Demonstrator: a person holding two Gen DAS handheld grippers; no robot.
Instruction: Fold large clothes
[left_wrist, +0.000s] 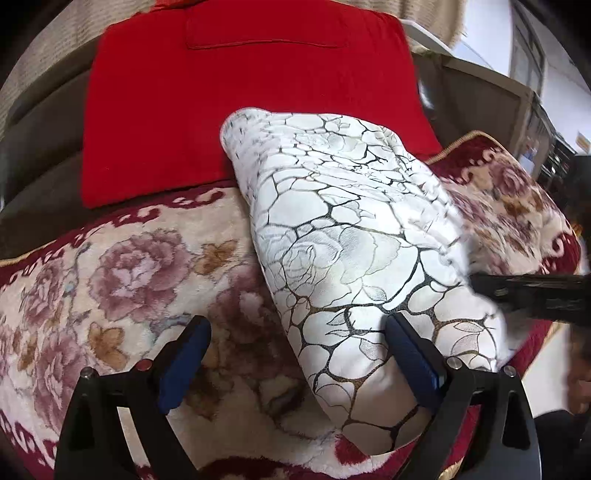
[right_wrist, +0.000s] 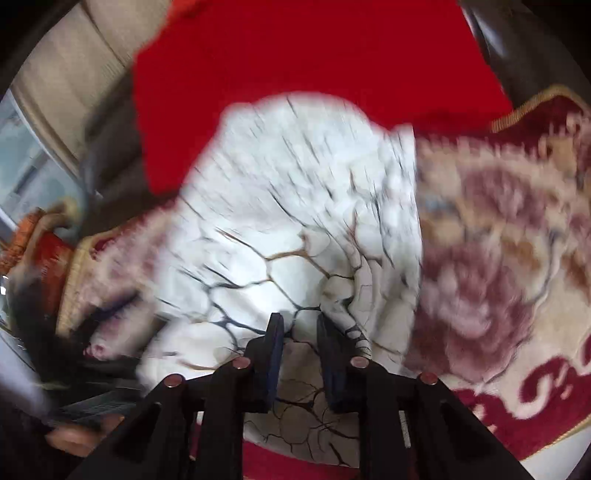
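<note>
A white garment (left_wrist: 351, 221) with a black and gold crackle pattern lies folded on a floral plush blanket (left_wrist: 122, 280). My left gripper (left_wrist: 297, 332) is open just above the blanket, and the garment's near corner sits between its blue pads without being pinched. In the blurred right wrist view, my right gripper (right_wrist: 300, 326) has its jaws drawn narrow on a fold of the white garment (right_wrist: 295, 206), with wrinkles gathering at its tips. One of its black fingers (left_wrist: 517, 290) reaches in over the garment's right edge.
A red cushion (left_wrist: 240, 92) leans behind the garment against the brown sofa back (left_wrist: 37, 140). The blanket's dark red border (right_wrist: 517, 417) runs along the seat's front. A hand (right_wrist: 74, 439) shows at the lower left. A grey cabinet (left_wrist: 491, 99) stands at the right.
</note>
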